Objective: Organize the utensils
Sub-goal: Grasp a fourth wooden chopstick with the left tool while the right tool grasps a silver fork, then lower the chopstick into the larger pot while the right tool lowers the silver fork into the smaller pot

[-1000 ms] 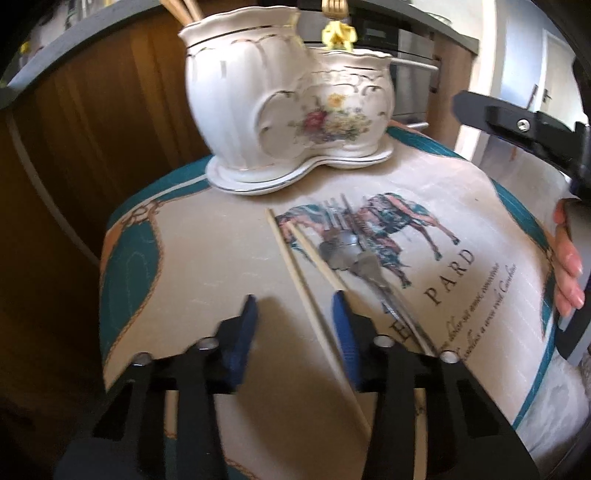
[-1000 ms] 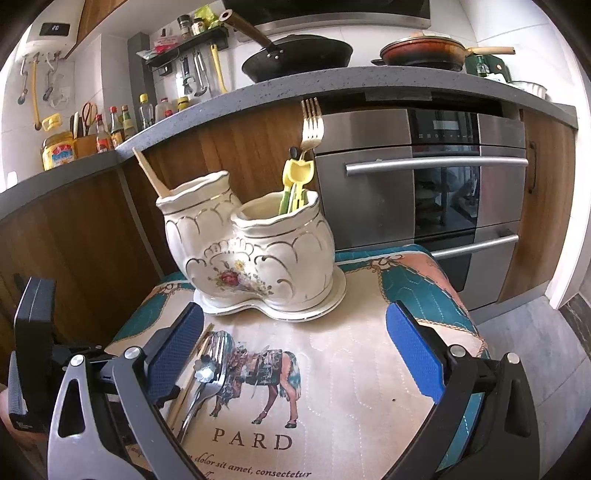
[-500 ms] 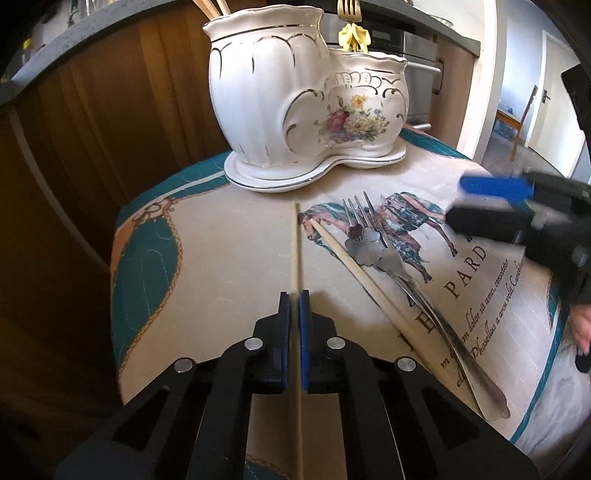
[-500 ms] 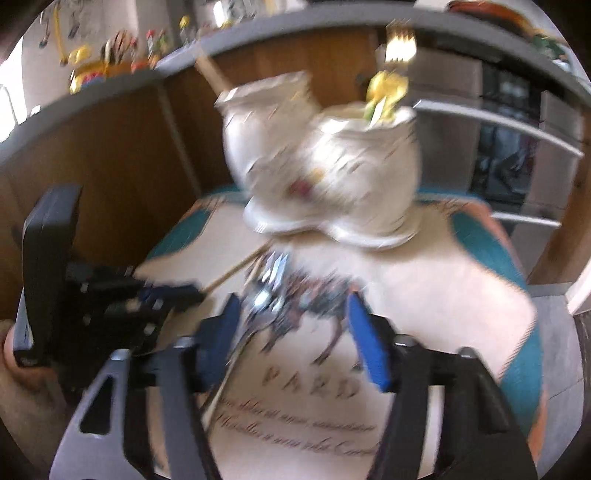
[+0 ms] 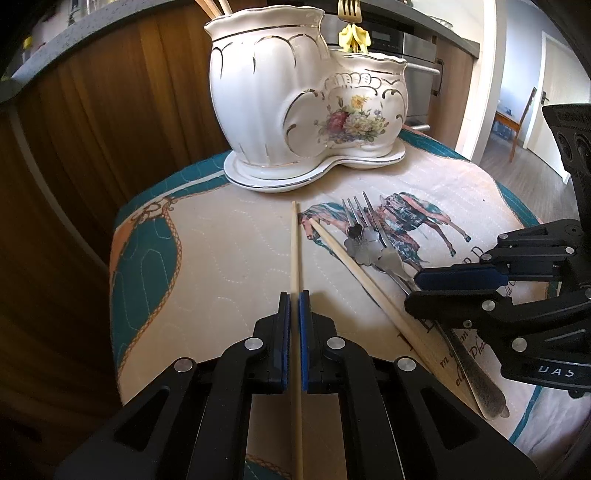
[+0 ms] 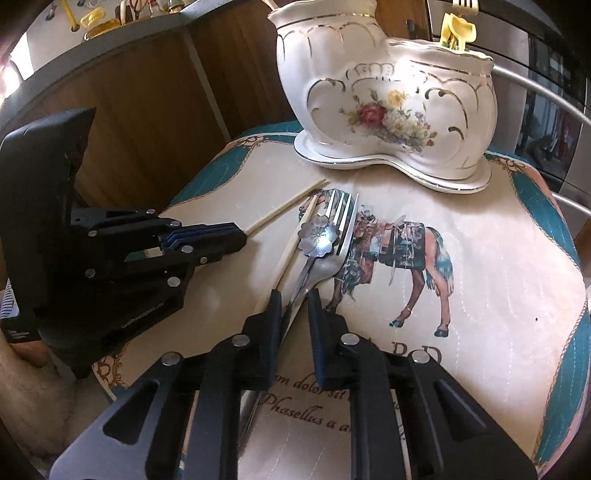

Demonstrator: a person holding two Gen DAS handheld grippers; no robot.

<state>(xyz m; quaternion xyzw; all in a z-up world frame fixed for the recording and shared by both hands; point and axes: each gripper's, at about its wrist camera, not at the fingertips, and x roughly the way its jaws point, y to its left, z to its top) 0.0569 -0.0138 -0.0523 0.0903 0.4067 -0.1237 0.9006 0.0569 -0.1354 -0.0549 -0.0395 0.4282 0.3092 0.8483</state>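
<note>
one chopstick point(image 5: 294, 254), pointing to 12 o'clock toward the ceramic holder point(image 5: 306, 96), is clenched by the left gripper point(image 5: 294, 306), while the fork handles point(image 6: 301, 284) are only straddled by the half-closed right gripper point(image 6: 294, 306), so both forks could be snagged together.

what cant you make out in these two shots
- Inside of the ceramic holder: its walls hide it in both views.
- Gold fork: tines cut by the top edge, both views.
- Right hand-held gripper: its jaws straddle the fork handles; contact unclear.
- Chopstick rear end: hidden under the left hand-held gripper.
</note>
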